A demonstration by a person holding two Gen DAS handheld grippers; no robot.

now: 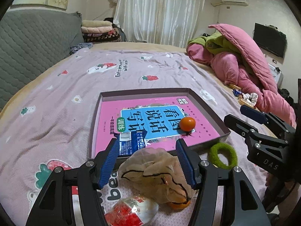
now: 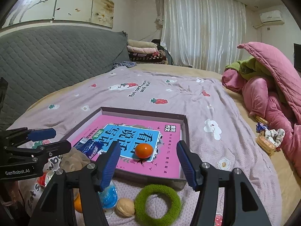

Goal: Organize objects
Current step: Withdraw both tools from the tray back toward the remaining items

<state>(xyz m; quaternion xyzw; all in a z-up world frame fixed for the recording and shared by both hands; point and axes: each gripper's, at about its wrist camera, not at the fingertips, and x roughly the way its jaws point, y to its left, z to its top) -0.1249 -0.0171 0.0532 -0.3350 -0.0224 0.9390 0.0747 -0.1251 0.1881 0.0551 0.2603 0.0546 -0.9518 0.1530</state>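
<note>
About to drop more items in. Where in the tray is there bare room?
The tray has free book cover right of the tangerine, and far of it. The near-left corner is crowded by the blue packet. The near edge outside is cluttered: green ring, walnut.

The pink book (image 2: 150,146) in the shallow box bears large Chinese characters reading 看图说话写话, with 训练 on a green tag. The bedsheet (image 1: 116,69) carries "Eat strawberry with…", partly legible. The left claw (image 2: 47,139) body reads "GenRobot.AI"; the right claw (image 1: 250,118) body shows "DAS". A barcode sits on the blue packet (image 1: 131,145).
</note>
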